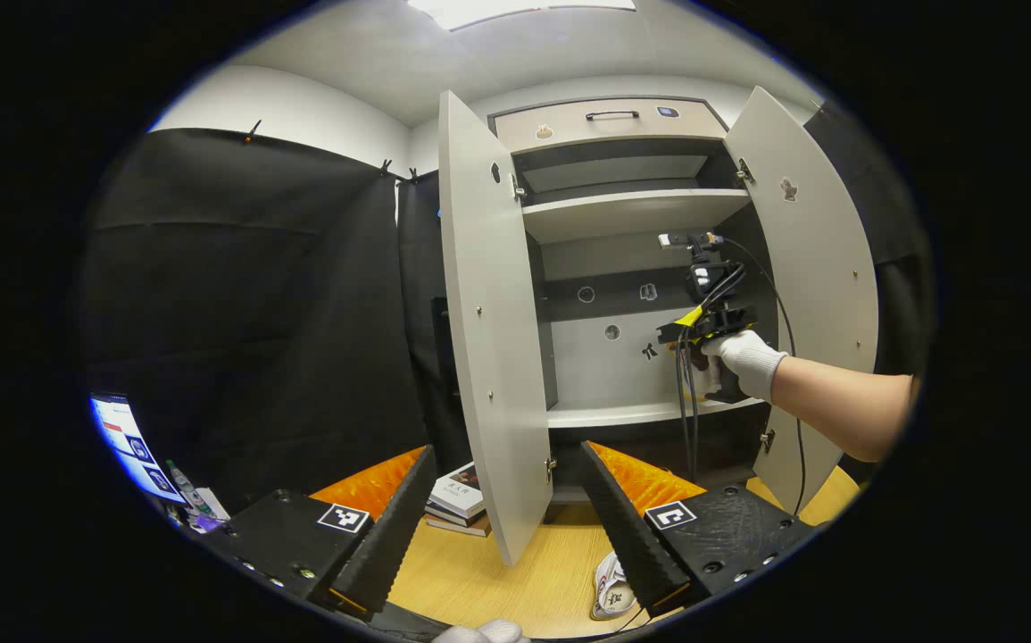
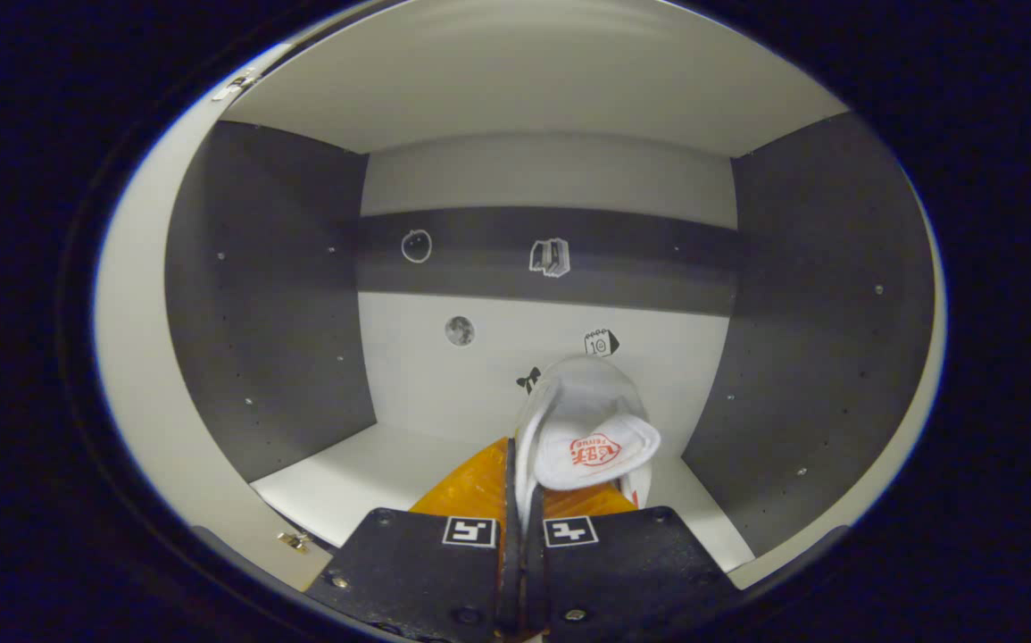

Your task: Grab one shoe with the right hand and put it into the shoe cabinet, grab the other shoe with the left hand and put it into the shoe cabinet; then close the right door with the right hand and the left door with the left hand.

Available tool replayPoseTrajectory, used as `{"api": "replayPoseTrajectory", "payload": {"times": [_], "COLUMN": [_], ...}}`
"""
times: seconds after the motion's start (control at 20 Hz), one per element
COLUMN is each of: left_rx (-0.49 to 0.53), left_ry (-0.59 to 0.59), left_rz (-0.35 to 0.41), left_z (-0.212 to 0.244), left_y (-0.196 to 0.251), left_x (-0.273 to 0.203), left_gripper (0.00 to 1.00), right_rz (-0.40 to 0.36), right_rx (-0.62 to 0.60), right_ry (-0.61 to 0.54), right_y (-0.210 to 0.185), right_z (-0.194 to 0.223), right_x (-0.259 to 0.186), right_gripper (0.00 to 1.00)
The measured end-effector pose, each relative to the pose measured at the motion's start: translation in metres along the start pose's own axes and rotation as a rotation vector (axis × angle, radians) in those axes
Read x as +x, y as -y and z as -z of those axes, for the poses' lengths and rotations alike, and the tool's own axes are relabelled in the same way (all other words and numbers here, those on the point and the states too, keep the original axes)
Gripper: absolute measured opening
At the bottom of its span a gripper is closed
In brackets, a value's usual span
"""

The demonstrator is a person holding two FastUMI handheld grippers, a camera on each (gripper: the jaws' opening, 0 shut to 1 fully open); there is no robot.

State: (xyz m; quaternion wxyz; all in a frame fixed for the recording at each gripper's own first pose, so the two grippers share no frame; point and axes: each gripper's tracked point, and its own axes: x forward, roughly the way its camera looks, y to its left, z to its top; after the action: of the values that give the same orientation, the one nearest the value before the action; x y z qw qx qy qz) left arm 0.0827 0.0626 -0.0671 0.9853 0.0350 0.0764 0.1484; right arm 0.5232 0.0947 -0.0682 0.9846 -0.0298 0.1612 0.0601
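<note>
The shoe cabinet [image 1: 631, 214] stands with both doors open. My right gripper [image 2: 522, 500] is shut on the edge of a white shoe [image 2: 591, 429], holding it inside the cabinet just above the lower shelf [image 2: 363, 473]. In the left gripper view, a gloved hand [image 1: 752, 357] holds that right gripper [image 1: 707, 335] in the cabinet's right half. The other white shoe [image 1: 611, 585] lies on the wooden floor [image 1: 497, 572] just below my left gripper [image 1: 506, 536]. That gripper is open with nothing between its fingers.
The left door [image 1: 488, 339] juts toward me and the right door [image 1: 818, 295] swings wide. A drawer [image 1: 611, 121] sits on top of the cabinet. A stack of books [image 1: 460, 502] lies left of the cabinet's base. A lit screen [image 1: 127, 446] is at far left.
</note>
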Motion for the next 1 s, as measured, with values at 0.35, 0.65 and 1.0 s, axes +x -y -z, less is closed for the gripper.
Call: {"api": "replayPoseTrajectory", "payload": {"times": [0.35, 0.65, 1.0], "left_rx": [-0.018, -0.006, -0.009], "left_ry": [-0.009, -0.004, 0.014], "left_rz": [-0.016, -0.009, 0.017], "left_z": [0.003, 0.003, -0.001], "left_y": [0.0, -0.002, -0.004], "left_x": [0.0, 0.0, -0.007], "left_gripper": [0.96, 0.96, 1.0], "right_rz": [0.025, -0.027, 0.032], "right_rx": [0.01, 0.03, 0.006], "right_ry": [-0.195, -0.199, -0.104], "right_y": [0.014, 0.002, 0.011], "right_z": [0.044, 0.042, 0.023], "right_x": [0.031, 0.021, -0.01], "right_gripper": [0.19, 0.37, 0.79]}}
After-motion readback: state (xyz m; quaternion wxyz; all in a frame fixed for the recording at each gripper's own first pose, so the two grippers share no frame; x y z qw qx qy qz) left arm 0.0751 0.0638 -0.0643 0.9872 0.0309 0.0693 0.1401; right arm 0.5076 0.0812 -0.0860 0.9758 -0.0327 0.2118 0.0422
